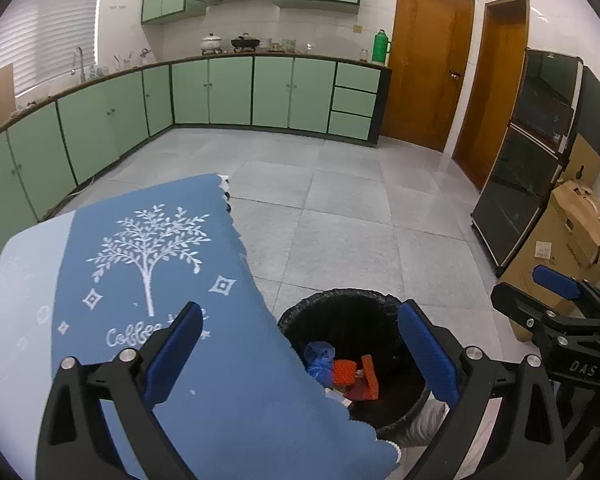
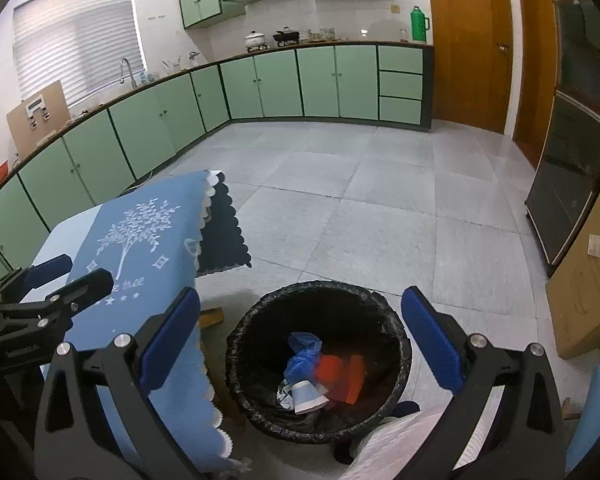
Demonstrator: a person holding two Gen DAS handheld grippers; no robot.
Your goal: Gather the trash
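Trash: a crumpled blue plastic bag [image 2: 302,354], an orange block [image 2: 340,372], a small white and blue paper cup [image 2: 308,396] lying on its side, and a scrap of foil [image 2: 284,394] beside it. All of it lies at the bottom of the bin, none of it in my jaws.
Bin: a round bin [image 2: 320,360] lined with a black bag, standing on the grey tiled floor [image 2: 380,200] just beside the table.
My left gripper [image 1: 300,356]: jaws spread wide, nothing between the blue pads; it hangs over the table edge and the bin's rim.
My right gripper [image 2: 300,344]: jaws equally wide and empty, hanging right above the bin's mouth.
Table: covered by a blue cloth [image 1: 160,260] with a white tree print and a scalloped edge; in the left view its corner hides part of the bin's mouth.
Around: green cabinets [image 2: 280,80] along the far walls, two wooden doors [image 1: 428,60], a dark glass-fronted cabinet [image 1: 532,152] and a cardboard box [image 1: 560,248] on the right.
Below me: pale fabric [image 2: 392,436] at the bin's near side; I cannot tell what it is.
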